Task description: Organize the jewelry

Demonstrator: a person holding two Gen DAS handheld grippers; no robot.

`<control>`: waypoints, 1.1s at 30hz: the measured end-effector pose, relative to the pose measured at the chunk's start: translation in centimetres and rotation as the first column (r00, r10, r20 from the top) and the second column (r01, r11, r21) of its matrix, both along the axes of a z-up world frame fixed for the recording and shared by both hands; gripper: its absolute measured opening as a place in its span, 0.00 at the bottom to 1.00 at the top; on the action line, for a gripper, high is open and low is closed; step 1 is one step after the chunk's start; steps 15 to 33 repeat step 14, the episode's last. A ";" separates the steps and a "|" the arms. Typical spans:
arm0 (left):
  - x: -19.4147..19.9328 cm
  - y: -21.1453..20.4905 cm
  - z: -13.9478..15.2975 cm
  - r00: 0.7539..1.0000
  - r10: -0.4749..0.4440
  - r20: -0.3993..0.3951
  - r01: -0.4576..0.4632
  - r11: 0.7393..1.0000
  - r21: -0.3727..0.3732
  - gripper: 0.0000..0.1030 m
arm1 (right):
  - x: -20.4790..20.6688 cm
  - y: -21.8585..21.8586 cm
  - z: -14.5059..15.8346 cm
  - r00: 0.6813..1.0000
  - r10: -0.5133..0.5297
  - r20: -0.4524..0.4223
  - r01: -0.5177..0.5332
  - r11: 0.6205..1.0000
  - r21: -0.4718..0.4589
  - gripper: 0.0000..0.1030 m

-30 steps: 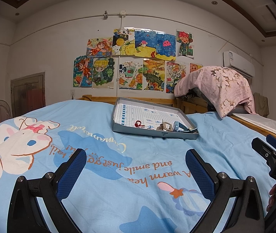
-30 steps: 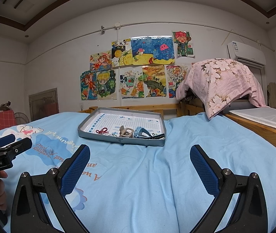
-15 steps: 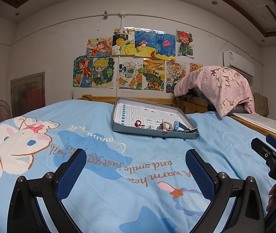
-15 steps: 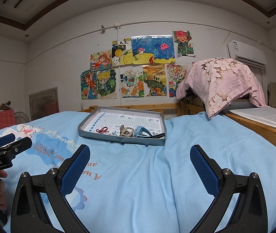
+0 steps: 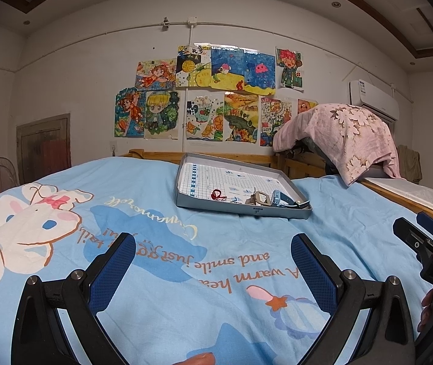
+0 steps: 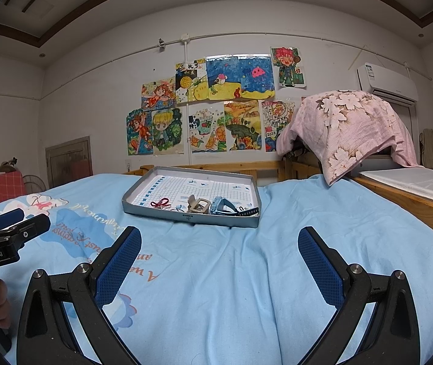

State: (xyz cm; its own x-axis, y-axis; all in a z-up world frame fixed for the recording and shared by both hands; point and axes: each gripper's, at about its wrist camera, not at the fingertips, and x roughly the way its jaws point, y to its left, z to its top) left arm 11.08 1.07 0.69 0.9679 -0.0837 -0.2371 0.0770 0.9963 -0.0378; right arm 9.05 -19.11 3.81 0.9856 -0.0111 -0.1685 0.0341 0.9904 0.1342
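A shallow grey tray [image 5: 240, 209] [image 6: 186, 216] with a grid-paper floor lies far ahead on the blue bedsheet. Along its near wall rest a red string bracelet [image 5: 216, 194] [image 6: 161, 203], a beige buckle-like piece [image 5: 259, 198] [image 6: 199, 206] and a blue watch with a dark strap [image 5: 286, 200] [image 6: 225, 207]. My left gripper [image 5: 213, 258] is open over the sheet, well short of the tray, with nothing between its blue pads. My right gripper [image 6: 219, 252] is open too, equally far back and holding nothing. Each gripper shows at the edge of the other's view, held by a hand.
The bed carries a cartoon-printed blue sheet [image 5: 155, 243]. A wooden bed rail [image 6: 414, 210] runs along the right, with a pink flowered cloth [image 6: 350, 127] draped over a pile behind it. Drawings cover the far wall [image 5: 210, 97]; an air conditioner [image 6: 386, 83] hangs at the right.
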 end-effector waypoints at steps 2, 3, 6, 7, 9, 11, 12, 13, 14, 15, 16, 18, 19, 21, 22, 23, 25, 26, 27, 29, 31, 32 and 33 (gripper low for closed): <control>0.0 0.0 0.0 1.000 0.002 -0.002 -0.002 1.000 0.000 1.00 | 0.0 0.0 0.0 1.000 0.001 -0.002 -0.001 1.000 0.000 0.98; 0.0 0.0 0.0 1.000 0.004 -0.003 -0.004 1.000 -0.001 1.00 | 0.1 0.0 -0.1 1.000 0.002 -0.004 -0.002 1.000 0.000 0.98; 0.0 -0.1 0.1 1.000 0.012 -0.005 -0.012 1.000 -0.003 1.00 | 0.2 0.1 -0.4 1.000 0.004 -0.009 -0.004 1.000 -0.001 0.98; 0.0 -0.1 0.1 1.000 0.013 -0.004 -0.013 1.000 -0.003 1.00 | 0.2 0.1 -0.4 1.000 0.004 -0.008 -0.004 1.000 -0.001 0.98; 0.0 -0.1 0.1 1.000 0.013 -0.005 -0.013 1.000 -0.002 1.00 | 0.2 0.1 -0.4 1.000 0.004 -0.008 -0.004 1.000 -0.001 0.98; 0.0 0.0 0.1 1.000 0.011 -0.004 -0.011 1.000 -0.002 1.00 | 0.2 0.1 -0.4 1.000 0.004 -0.009 -0.004 1.000 -0.001 0.98; 0.0 0.0 0.1 1.000 0.011 -0.004 -0.011 1.000 -0.002 1.00 | 0.2 0.1 -0.4 1.000 0.004 -0.009 -0.004 1.000 -0.001 0.98; 0.0 0.0 0.1 1.000 0.011 -0.003 -0.011 1.000 -0.002 1.00 | 0.2 0.1 -0.4 1.000 0.004 -0.009 -0.004 1.000 -0.001 0.98; 0.0 0.0 0.1 1.000 0.012 -0.002 -0.012 1.000 -0.001 1.00 | 0.2 0.1 -0.4 1.000 0.004 -0.009 -0.004 1.000 -0.001 0.98; 0.0 0.0 0.1 1.000 0.012 -0.002 -0.012 1.000 -0.001 1.00 | 0.2 0.1 -0.4 1.000 0.004 -0.009 -0.004 1.000 -0.001 0.98; 0.0 0.0 0.1 1.000 0.012 -0.002 -0.012 1.000 -0.001 1.00 | 0.2 0.1 -0.4 1.000 0.004 -0.009 -0.004 1.000 -0.001 0.98; 0.0 0.0 0.1 1.000 0.012 -0.002 -0.012 1.000 -0.001 1.00 | 0.2 0.1 -0.4 1.000 0.004 -0.009 -0.004 1.000 -0.001 0.98; 0.0 0.0 0.1 1.000 0.012 -0.002 -0.012 1.000 -0.001 1.00 | 0.2 0.1 -0.4 1.000 0.004 -0.009 -0.004 1.000 -0.001 0.98; 0.0 0.0 0.1 1.000 0.012 -0.002 -0.012 1.000 -0.001 1.00 | 0.2 0.1 -0.4 1.000 0.004 -0.009 -0.004 1.000 -0.001 0.98; 0.0 0.0 0.1 1.000 0.012 -0.002 -0.012 1.000 -0.001 1.00 | 0.2 0.1 -0.4 1.000 0.004 -0.009 -0.004 1.000 -0.001 0.98; 0.0 0.0 0.1 1.000 0.012 -0.002 -0.012 1.000 -0.001 1.00 | 0.2 0.1 -0.4 1.000 0.004 -0.009 -0.004 1.000 -0.001 0.98; 0.0 0.0 0.1 1.000 0.012 -0.002 -0.012 1.000 -0.001 1.00 | 0.2 0.1 -0.4 1.000 0.004 -0.009 -0.004 1.000 -0.001 0.98; 0.0 0.0 0.1 1.000 0.012 -0.002 -0.012 1.000 -0.001 1.00 | 0.2 0.1 -0.4 1.000 0.004 -0.009 -0.004 1.000 -0.001 0.98; 0.0 0.0 0.1 1.000 0.012 -0.002 -0.012 1.000 -0.001 1.00 | 0.2 0.1 -0.4 1.000 0.004 -0.009 -0.004 1.000 -0.001 0.98; 0.0 0.0 0.1 1.000 0.012 -0.002 -0.012 1.000 -0.001 1.00 | 0.2 0.1 -0.4 1.000 0.004 -0.009 -0.004 1.000 -0.001 0.98; 0.0 0.0 0.1 1.000 0.012 -0.002 -0.012 1.000 -0.001 1.00 | 0.2 0.1 -0.4 1.000 0.004 -0.009 -0.004 1.000 -0.001 0.98; 0.0 0.0 0.1 1.000 0.012 -0.002 -0.012 1.000 -0.001 1.00 | 0.2 0.1 -0.4 1.000 0.004 -0.009 -0.004 1.000 -0.001 0.98; 0.0 0.0 0.1 1.000 0.012 -0.002 -0.012 1.000 -0.001 1.00 | 0.2 0.1 -0.4 1.000 0.004 -0.009 -0.004 1.000 -0.001 0.98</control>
